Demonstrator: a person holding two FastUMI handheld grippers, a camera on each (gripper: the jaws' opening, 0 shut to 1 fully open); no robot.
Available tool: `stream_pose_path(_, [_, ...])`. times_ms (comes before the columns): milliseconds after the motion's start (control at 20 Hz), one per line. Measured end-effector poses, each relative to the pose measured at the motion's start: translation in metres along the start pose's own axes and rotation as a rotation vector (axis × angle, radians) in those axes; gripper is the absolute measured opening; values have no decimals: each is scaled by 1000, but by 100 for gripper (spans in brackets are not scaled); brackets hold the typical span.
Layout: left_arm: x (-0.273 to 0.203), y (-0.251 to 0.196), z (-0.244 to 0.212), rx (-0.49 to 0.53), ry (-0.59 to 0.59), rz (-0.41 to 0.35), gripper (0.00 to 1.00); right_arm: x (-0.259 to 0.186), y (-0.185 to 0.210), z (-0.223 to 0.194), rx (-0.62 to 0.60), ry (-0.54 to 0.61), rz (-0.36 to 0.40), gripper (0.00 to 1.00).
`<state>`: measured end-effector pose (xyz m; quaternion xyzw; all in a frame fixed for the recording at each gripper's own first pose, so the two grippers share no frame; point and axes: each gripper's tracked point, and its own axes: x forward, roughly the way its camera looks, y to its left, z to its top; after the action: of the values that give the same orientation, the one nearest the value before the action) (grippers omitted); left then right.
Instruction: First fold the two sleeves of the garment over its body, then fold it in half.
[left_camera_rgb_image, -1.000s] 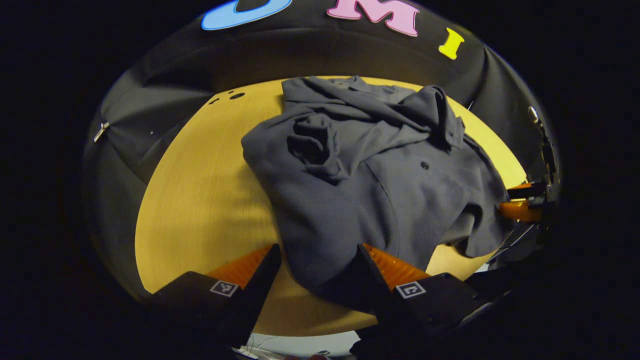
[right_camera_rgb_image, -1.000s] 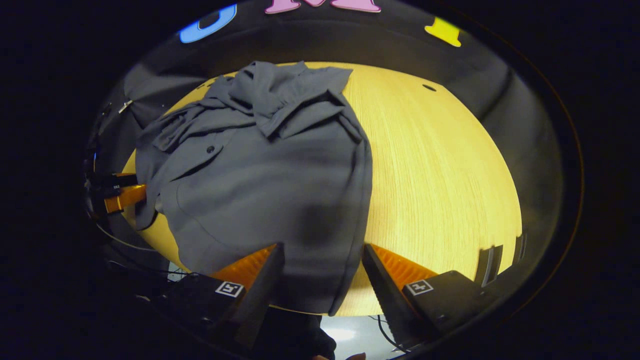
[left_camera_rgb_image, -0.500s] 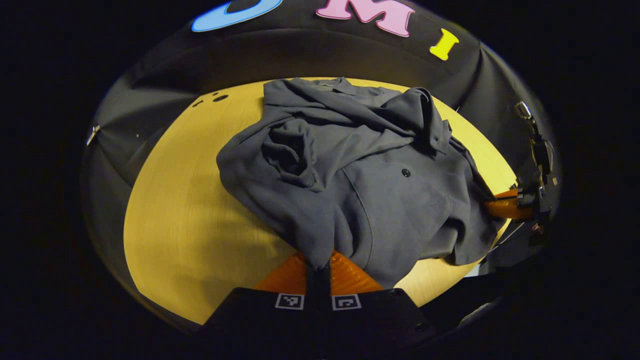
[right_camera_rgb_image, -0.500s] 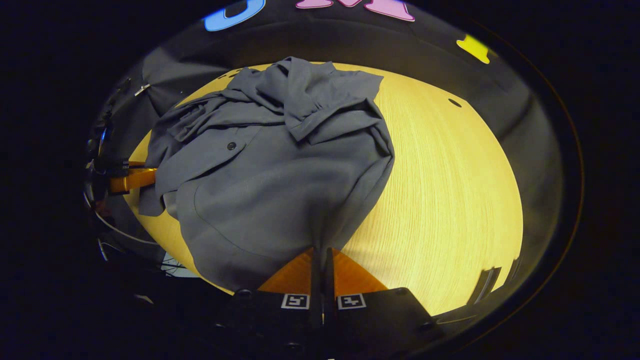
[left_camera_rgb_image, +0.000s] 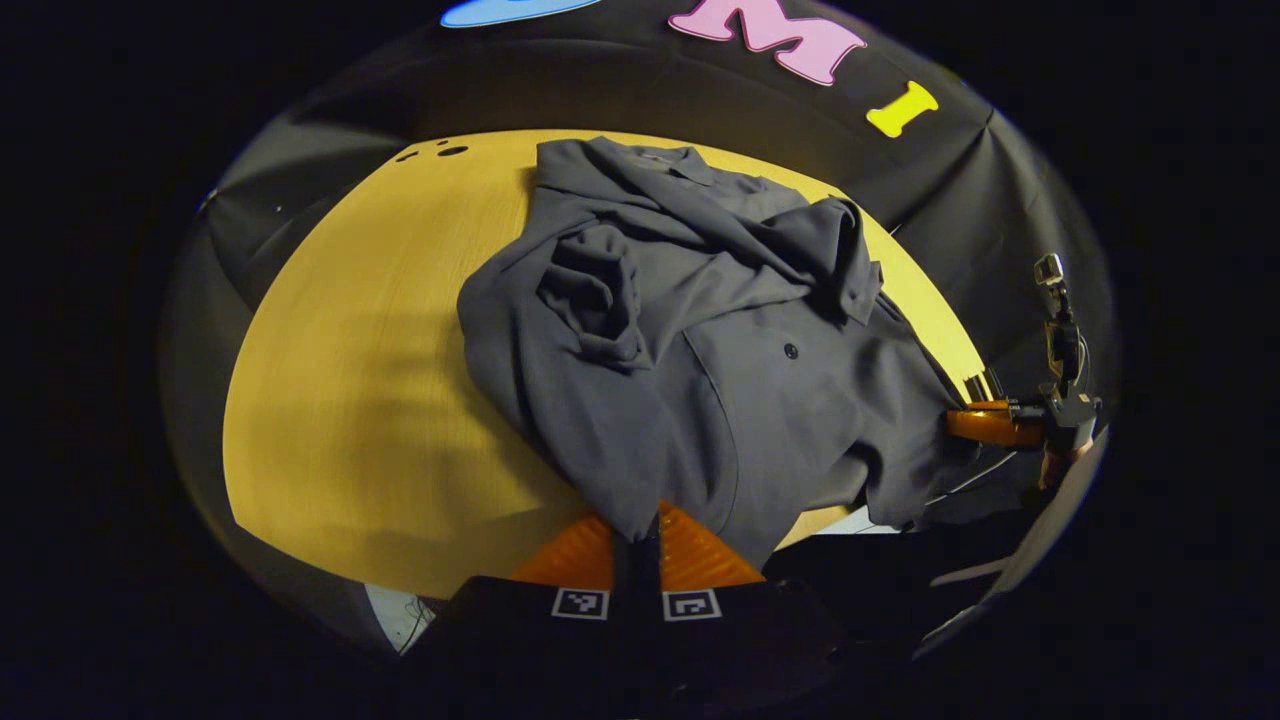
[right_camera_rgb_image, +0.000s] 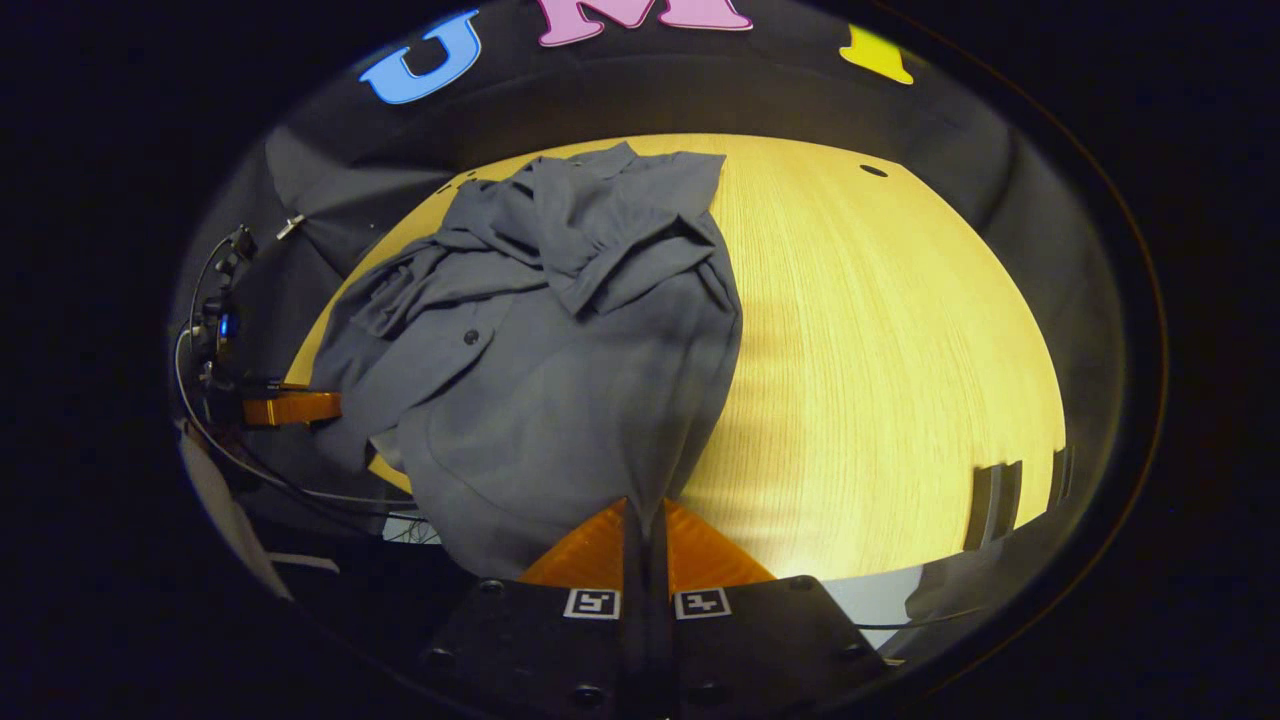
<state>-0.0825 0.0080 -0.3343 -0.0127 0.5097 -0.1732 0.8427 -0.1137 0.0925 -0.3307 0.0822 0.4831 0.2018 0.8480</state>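
On the near edge of the tabletop (left_camera_rgb_image: 340, 400) the grey shirt (left_camera_rgb_image: 700, 360) is bunched up w/ its hem corners hanging off toward the person. Both sleeves look already flopped over the body, one a crumpled wad (left_camera_rgb_image: 595, 300) left of the shirt's button, the other draped across near the collar.

Left gripper (left_camera_rgb_image: 636, 545): jaws fully closed, pinching the shirt's near-left hem corner. Right gripper (right_camera_rgb_image: 645, 530): same deal, jaws clamped tight on the near-right corner. In the left gripper view you can see the right one off past the shirt's right edge.

So prob the fold-in-half step is next, imo. Stuff that could go wrong:

- sleeves are loose, not flat. Lift the hem fast and that wad rolls off the shirt's left side, undoing the sleeve fold.
- each grip is just a tiny bit of fabric at the very tip of the jaws. Any tug between the two and a corner slips out, hem drops.
- corners at uneven height or spread = fold lands crooked, hem missing the collar.
- fabric btwn the grippers is slack, so it could double under itself and trap wrinkles.
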Motion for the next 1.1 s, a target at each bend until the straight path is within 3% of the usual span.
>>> stream_pose_path(200, [-22,-11,25,-38,-68,-29,6,-18,6,34,48,-100,25,5])
stream_pose_path(400, [-45,-21,80,-59,-173,-58,2,-40,13,97,97,-257,40,5])
stream_pose_path(800, [-78,-29,188,-82,-372,-104,5,-70,28,213,102,-503,58,5])
stream_pose_path(1100, [-70,-16,256,-114,-460,-104,5,-59,19,277,139,-603,10,5])
